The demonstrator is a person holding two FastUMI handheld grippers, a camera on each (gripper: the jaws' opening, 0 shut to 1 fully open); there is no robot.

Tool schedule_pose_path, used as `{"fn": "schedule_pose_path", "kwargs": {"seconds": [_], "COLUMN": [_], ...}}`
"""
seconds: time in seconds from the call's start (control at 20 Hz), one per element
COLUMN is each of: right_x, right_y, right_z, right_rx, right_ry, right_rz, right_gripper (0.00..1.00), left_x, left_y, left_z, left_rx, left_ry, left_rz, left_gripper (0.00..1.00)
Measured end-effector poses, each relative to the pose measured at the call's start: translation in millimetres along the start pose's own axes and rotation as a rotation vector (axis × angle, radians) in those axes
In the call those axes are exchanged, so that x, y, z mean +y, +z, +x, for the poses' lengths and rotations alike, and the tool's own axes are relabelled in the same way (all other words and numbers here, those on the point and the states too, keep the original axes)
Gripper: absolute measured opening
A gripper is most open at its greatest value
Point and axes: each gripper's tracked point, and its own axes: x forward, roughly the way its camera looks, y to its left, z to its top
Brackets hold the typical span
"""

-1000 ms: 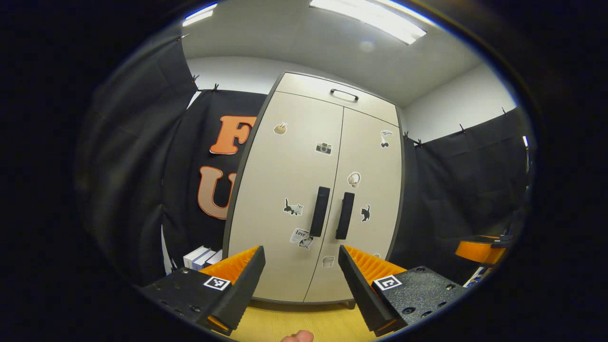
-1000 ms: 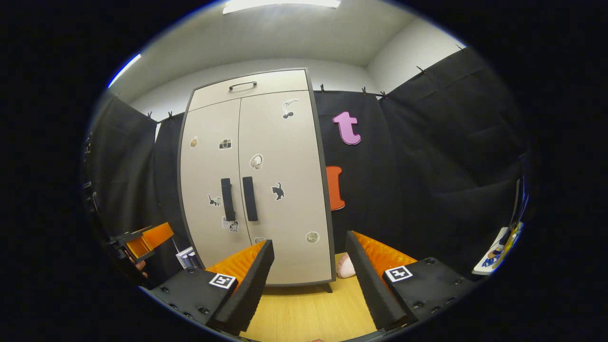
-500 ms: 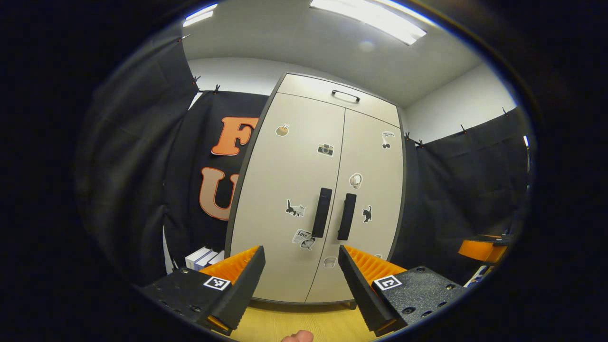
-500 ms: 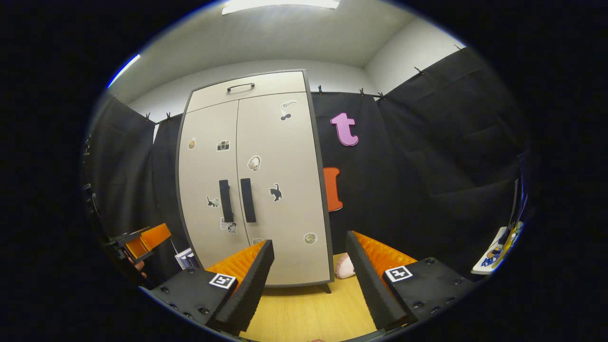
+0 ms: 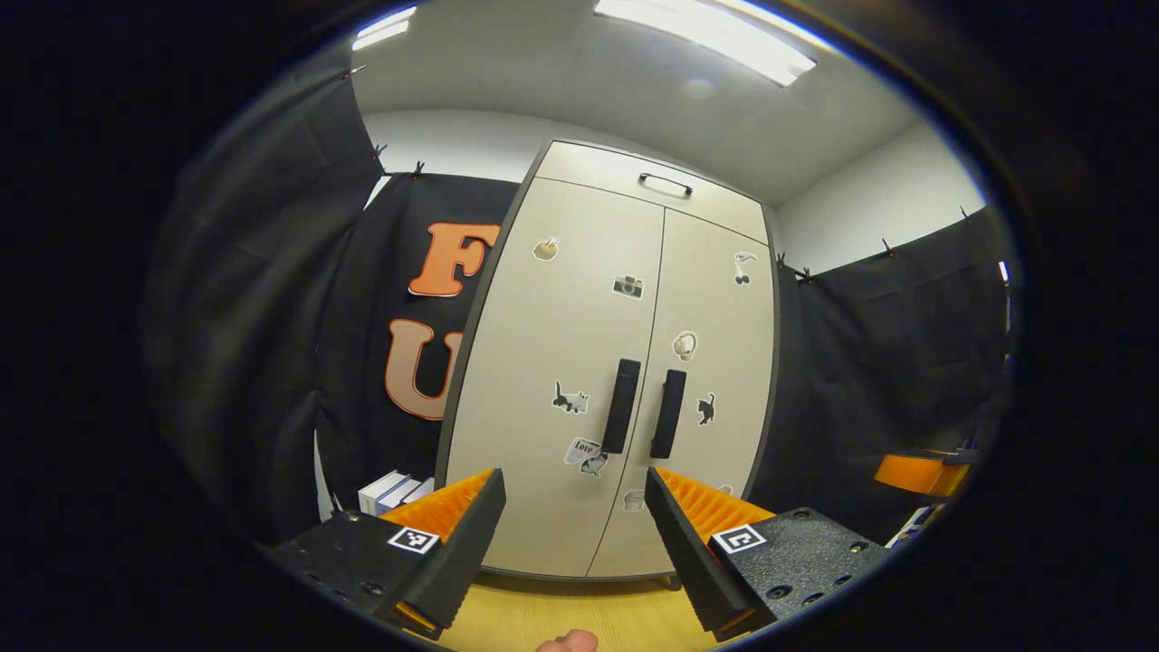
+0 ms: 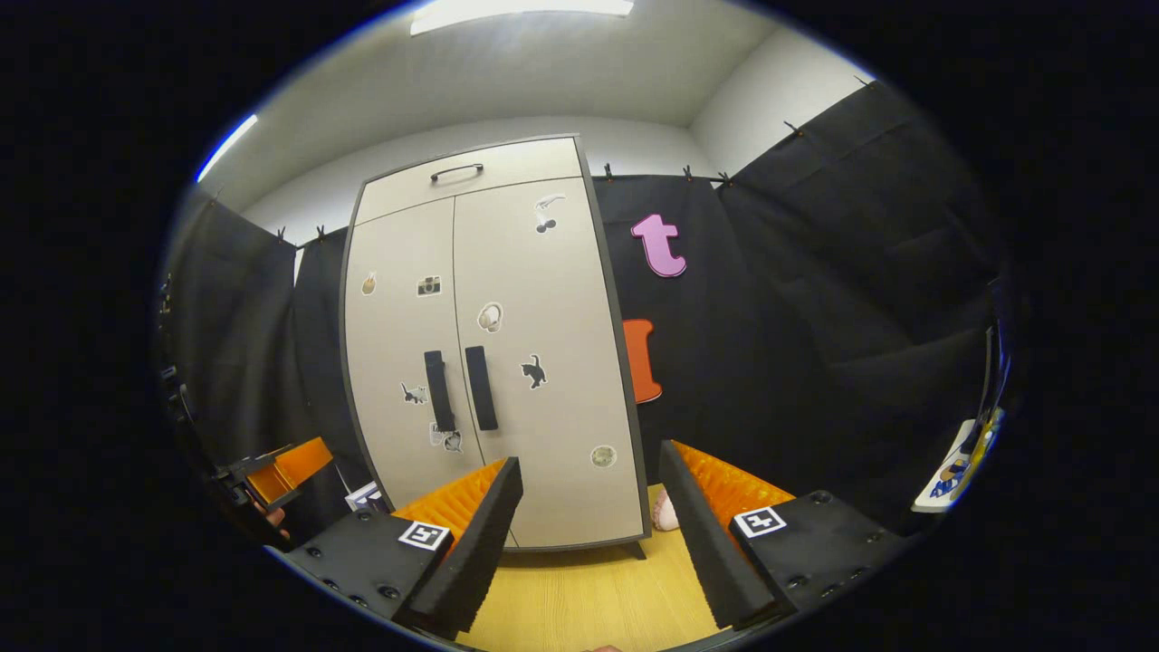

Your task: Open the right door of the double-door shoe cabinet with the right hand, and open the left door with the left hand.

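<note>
While both doors stay shut at frame centre, the approach is judged underway; the right gripper (image 6: 589,507), jaws spread like the left gripper (image 5: 572,512), must be brought to the right door handle (image 6: 481,388).

Small white boxes (image 5: 391,490) are sitting on the wooden floor (image 6: 589,602) ahead-left of the left claw; a pink object (image 6: 665,512) is lying between the right claw's fingers.

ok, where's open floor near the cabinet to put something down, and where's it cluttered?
Free: wood floor in front of the cabinet, between the doors and the right gripper. Crowded: boxes at the cabinet's left base; a pinkish thing at its right foot. Both handles stand unobstructed.
</note>
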Motion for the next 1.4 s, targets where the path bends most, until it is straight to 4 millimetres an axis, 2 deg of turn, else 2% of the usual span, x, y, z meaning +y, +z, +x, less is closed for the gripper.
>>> {"fn": "schedule_pose_path", "kwargs": {"seconds": [0.2, 0.25, 0.4, 0.55, 0.7, 0.85, 0.9, 1.0, 1.05, 1.1, 1.15, 1.2, 1.25, 1.3, 1.4], "right_x": [9.0, 12.9, 36.6, 77.4, 118.7, 137.1, 140.9, 148.3, 150.7, 152.0, 153.2, 153.0, 156.4, 158.4, 157.5], "right_y": [1.1, 3.2, 10.7, 20.3, 31.6, 46.8, 47.3, 41.3, 36.0, 32.0, 28.2, 25.5, 21.0, 15.7, 1.3], "right_z": [11.3, 16.6, 41.8, 79.3, 131.2, 183.4, 195.2, 218.6, 228.8, 237.9, 246.2, 251.5, 254.4, 256.8, 268.9], "right_rx": [0.006, 0.005, 0.002, 0.011, 0.015, -0.003, -0.001, 0.024, 0.036, 0.043, 0.04, 0.031, 0.033, 0.036, 0.061], "right_ry": [0.026, 0.033, 0.067, 0.144, 0.233, 0.226, 0.223, 0.225, 0.223, 0.218, 0.214, 0.208, 0.217, 0.216, 0.191], "right_rz": [-0.037, -0.056, -0.1, -0.091, -0.059, -0.037, -0.034, -0.037, -0.035, -0.031, -0.03, -0.037, -0.047, -0.059, -0.091], "right_gripper": [0.98, 0.98, 0.98, 0.98, 0.98, 0.98, 0.98, 0.97, 0.88, 0.97, 0.97, 0.97, 0.87, 0.91, 0.85], "left_x": [5.5, 7.9, 16.3, 29.2, 45.8, 62.4, 67.1, 75.1, 77.6, 80.7, 84.1, 86.1, 86.9, 86.9, 85.1], "left_y": [6.1, 7.5, 6.0, -0.3, -4.1, -5.0, -5.7, -8.6, -10.1, -12.0, -15.7, -17.9, -19.9, -22.2, -25.3], "left_z": [0.9, 1.2, 0.9, 0.4, 2.1, 6.1, 9.6, 15.8, 17.4, 19.8, 23.5, 26.6, 29.5, 31.2, 37.2], "left_rx": [-0.006, -0.01, -0.006, 0.012, 0.024, 0.026, 0.024, 0.026, 0.029, 0.033, 0.038, 0.043, 0.045, 0.045, 0.041], "left_ry": [0.011, 0.016, 0.029, 0.05, 0.073, 0.092, 0.097, 0.102, 0.102, 0.103, 0.103, 0.1, 0.097, 0.089, 0.069], "left_rz": [0.026, 0.033, 0.045, 0.034, 0.029, 0.047, 0.052, 0.055, 0.053, 0.052, 0.054, 0.056, 0.061, 0.065, 0.068], "left_gripper": [0.97, 0.94, 0.97, 0.97, 0.94, 0.94, 0.94, 0.94, 0.94, 0.94, 0.94, 0.94, 0.97, 0.94, 0.94]}}
